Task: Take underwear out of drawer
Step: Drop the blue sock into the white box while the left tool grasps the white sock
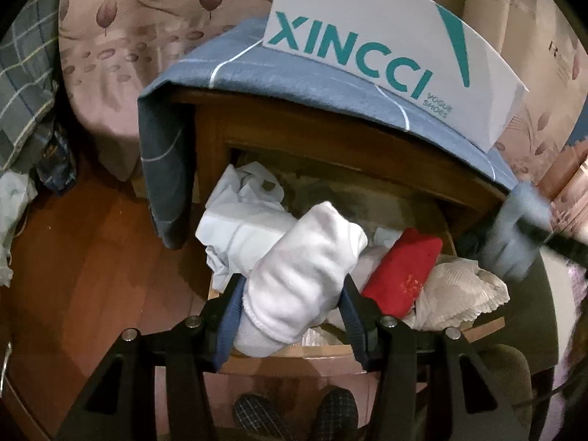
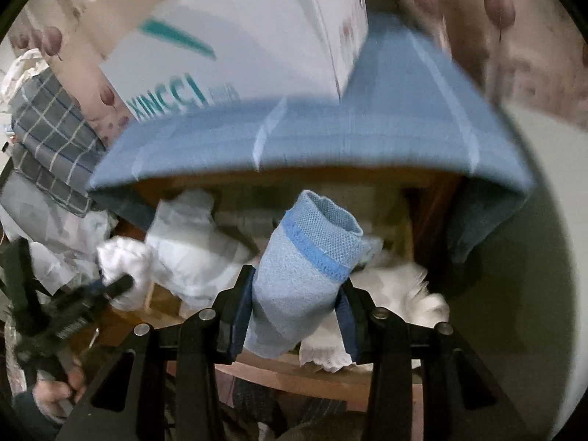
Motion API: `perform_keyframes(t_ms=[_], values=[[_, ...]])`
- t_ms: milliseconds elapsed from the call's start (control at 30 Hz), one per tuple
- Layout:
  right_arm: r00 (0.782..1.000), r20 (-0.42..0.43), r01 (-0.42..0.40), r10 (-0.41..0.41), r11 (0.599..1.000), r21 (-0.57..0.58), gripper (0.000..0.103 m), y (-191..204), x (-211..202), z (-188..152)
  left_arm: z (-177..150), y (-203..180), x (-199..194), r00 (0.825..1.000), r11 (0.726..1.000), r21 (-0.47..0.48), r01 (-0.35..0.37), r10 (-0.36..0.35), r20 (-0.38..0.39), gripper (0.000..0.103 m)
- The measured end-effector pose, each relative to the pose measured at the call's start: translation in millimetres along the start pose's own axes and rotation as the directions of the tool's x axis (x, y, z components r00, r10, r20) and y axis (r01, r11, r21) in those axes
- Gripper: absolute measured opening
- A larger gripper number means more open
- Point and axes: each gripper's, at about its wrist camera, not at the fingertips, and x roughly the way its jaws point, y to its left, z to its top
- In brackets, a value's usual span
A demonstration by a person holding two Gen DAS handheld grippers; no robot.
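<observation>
In drawer (image 1: 323,352): red roll (image 1: 402,270), cream cloth (image 1: 459,294) | left fingers (image 1: 235,305) clamp white roll (image 1: 305,275) | right fingers (image 2: 240,316) clamp blue roll (image 2: 305,275), seemingly underwear.

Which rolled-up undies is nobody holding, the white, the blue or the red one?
The red roll. It lies in the drawer, while the left gripper squeezes the white roll and the right gripper squeezes the blue roll.

Our left gripper (image 1: 292,307) and right gripper (image 2: 296,310) show black frames, silver screws at six o'clock, and blue finger pads (image 1: 228,325).
</observation>
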Motion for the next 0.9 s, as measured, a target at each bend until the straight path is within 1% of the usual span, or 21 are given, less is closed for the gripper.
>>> perform_keyframes(t_ms=[100, 200, 300, 400, 433, 500, 633, 700, 767, 900], values=[[0.997, 0.081, 0.016, -0.013, 0.999, -0.033, 0.039, 7.6, -38.0, 28.6, -0.4, -0.8, -0.2, 1.0, 1.0, -0.002, 0.004, -0.004, 0.013, 0.052], [0.987, 0.163, 0.023, -0.013, 0.998, -0.059, 0.039, 18.8, -72.9, 62.2, -1.0, 3.1, -2.0, 1.0, 1.0, -0.021, 0.012, -0.012, 0.02, 0.052], [0.972, 0.234, 0.034, -0.015, 0.996, -0.078, 0.039, 33.8, -97.2, 97.9, -0.6, 6.3, -3.4, 0.999, 0.999, -0.039, 0.019, -0.018, 0.028, 0.052], [0.961, 0.275, 0.056, -0.029, 0.994, -0.091, 0.039, 47.7, -104.2, 134.4, -0.3, 7.5, -4.8, 0.999, 0.999, -0.044, 0.027, -0.025, 0.035, 0.052], [0.959, 0.281, 0.07, -0.041, 0.993, -0.097, 0.039, 53.4, -101.8, 148.5, 0.0, 8.1, -4.4, 0.999, 0.998, -0.048, 0.038, -0.036, 0.037, 0.052], [0.956, 0.285, 0.09, -0.062, 0.992, -0.086, 0.039, 61.3, -94.9, 169.3, 0.6, 8.3, -3.7, 0.999, 0.998, -0.05, 0.027, -0.024, 0.044, 0.052], [0.958, 0.252, 0.167, -0.139, 0.981, -0.094, 0.039, 75.8, -64.9, 200.3, 1.1, 4.9, -2.7, 0.999, 0.999, -0.036, 0.034, -0.032, 0.041, 0.052], [0.96, 0.215, 0.204, -0.177, 0.973, -0.111, 0.039, 80.0, -45.6, 208.7, 0.7, 3.7, -2.4, 0.999, 0.999, -0.032, 0.036, -0.034, 0.042, 0.052], [0.957, 0.188, 0.247, -0.221, 0.961, -0.129, 0.039, 83.2, -26.0, 213.9, 0.3, 3.6, -1.1, 0.998, 0.999, -0.033, 0.041, -0.039, 0.039, 0.052], [0.954, 0.138, 0.285, -0.266, 0.948, -0.144, 0.039, 84.8, 2.3, 215.5, 1.0, 5.2, -1.6, 0.997, 0.997, -0.046, 0.057, -0.055, 0.047, 0.052]])
